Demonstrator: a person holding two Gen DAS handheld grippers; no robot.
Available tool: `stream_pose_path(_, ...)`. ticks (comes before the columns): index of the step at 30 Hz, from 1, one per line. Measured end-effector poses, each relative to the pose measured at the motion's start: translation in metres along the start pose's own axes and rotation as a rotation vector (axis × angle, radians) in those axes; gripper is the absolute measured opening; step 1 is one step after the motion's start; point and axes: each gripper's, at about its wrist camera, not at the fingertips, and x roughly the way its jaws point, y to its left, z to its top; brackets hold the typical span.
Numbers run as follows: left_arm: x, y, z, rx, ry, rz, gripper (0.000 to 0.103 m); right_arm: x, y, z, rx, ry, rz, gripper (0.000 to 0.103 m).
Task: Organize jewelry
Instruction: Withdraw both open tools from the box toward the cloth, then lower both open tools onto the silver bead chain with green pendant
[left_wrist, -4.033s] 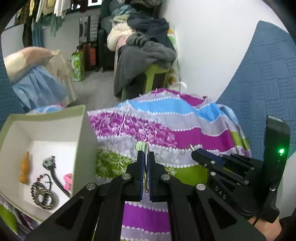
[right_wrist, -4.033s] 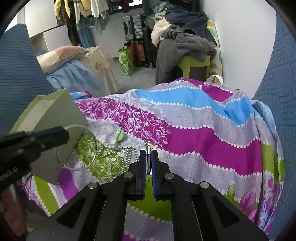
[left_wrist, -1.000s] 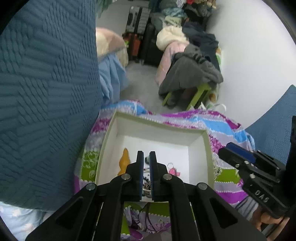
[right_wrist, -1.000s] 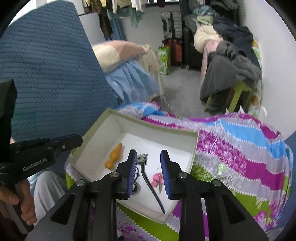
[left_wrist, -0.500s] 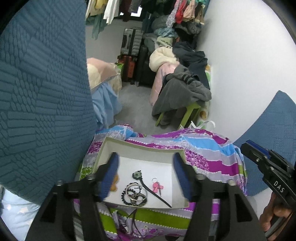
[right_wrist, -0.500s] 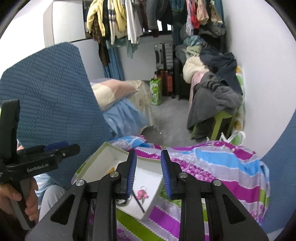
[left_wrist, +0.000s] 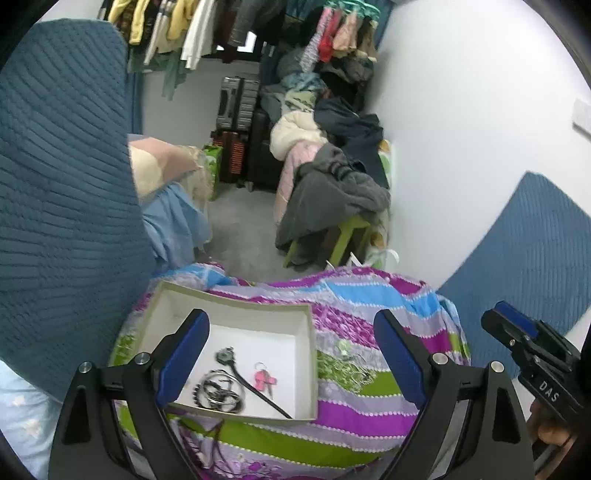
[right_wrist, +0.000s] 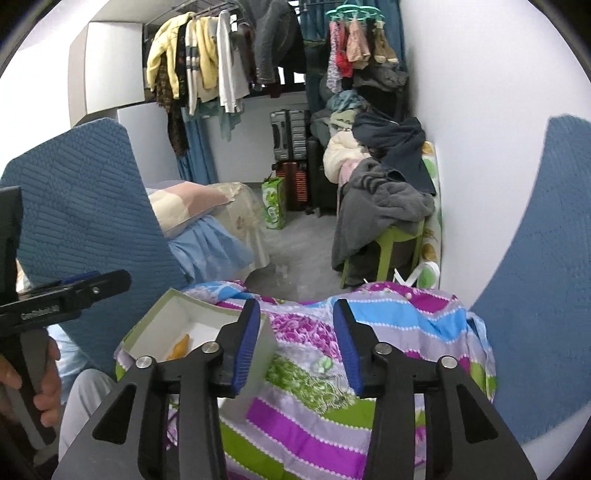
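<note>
A white open box (left_wrist: 236, 308) sits on the striped colourful cloth (left_wrist: 369, 317). In it lie metal rings (left_wrist: 219, 393), a black hair stick (left_wrist: 258, 387) and a pink charm (left_wrist: 264, 380). An orange piece (right_wrist: 179, 347) shows in the right wrist view. A green pendant (left_wrist: 343, 346) with a thin chain (left_wrist: 352, 373) lies on the cloth, right of the box. My left gripper (left_wrist: 291, 354) hangs above the box, its jaws opening wide, nothing between them. My right gripper (right_wrist: 297, 343) is above the cloth beside the box (right_wrist: 159, 317), its jaws opening, empty.
Blue quilted cushions (left_wrist: 62, 184) rise on the left and the right (right_wrist: 546, 295). Beyond the cloth are the grey floor, a green stool heaped with clothes (right_wrist: 384, 206), suitcases (right_wrist: 291, 136) and a pillow (right_wrist: 188, 203). A person's hand (right_wrist: 44, 387) grips the left handle.
Both grippers have risen and drawn back from the box. The left jaws went from shut to wide open, and the rings lie in the box. The right jaws have spread wider.
</note>
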Motion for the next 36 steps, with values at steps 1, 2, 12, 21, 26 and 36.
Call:
stream_pose_path(1, 0.003, -0.004, -0.004, 0.000, 0.009, -0.010, 0.091, -0.001, -0.003, -0.005, -0.001, 0.001, 0.002, 0.040)
stream_pose_path(2, 0.008, -0.009, -0.010, 0.002, 0.021, -0.029, 0.091, -0.003, -0.005, -0.011, -0.006, -0.001, 0.001, 0.040)
stream_pose_path(12, 0.065, -0.051, -0.059, 0.036, 0.138, -0.101, 0.090, 0.017, -0.036, -0.083, -0.024, 0.031, 0.012, 0.040)
stream_pose_path(21, 0.122, -0.074, -0.074, 0.041, 0.226, -0.160, 0.063, 0.064, -0.056, -0.132, -0.009, 0.070, 0.068, 0.040)
stream_pose_path(26, 0.156, -0.092, -0.064, 0.095, 0.288, -0.148, 0.053, 0.095, -0.064, -0.149, 0.004, 0.118, 0.104, 0.040)
stream_pose_path(36, 0.240, -0.122, -0.050, 0.144, 0.505, -0.144, 0.044, 0.151, -0.074, -0.166, 0.001, 0.204, 0.114, 0.039)
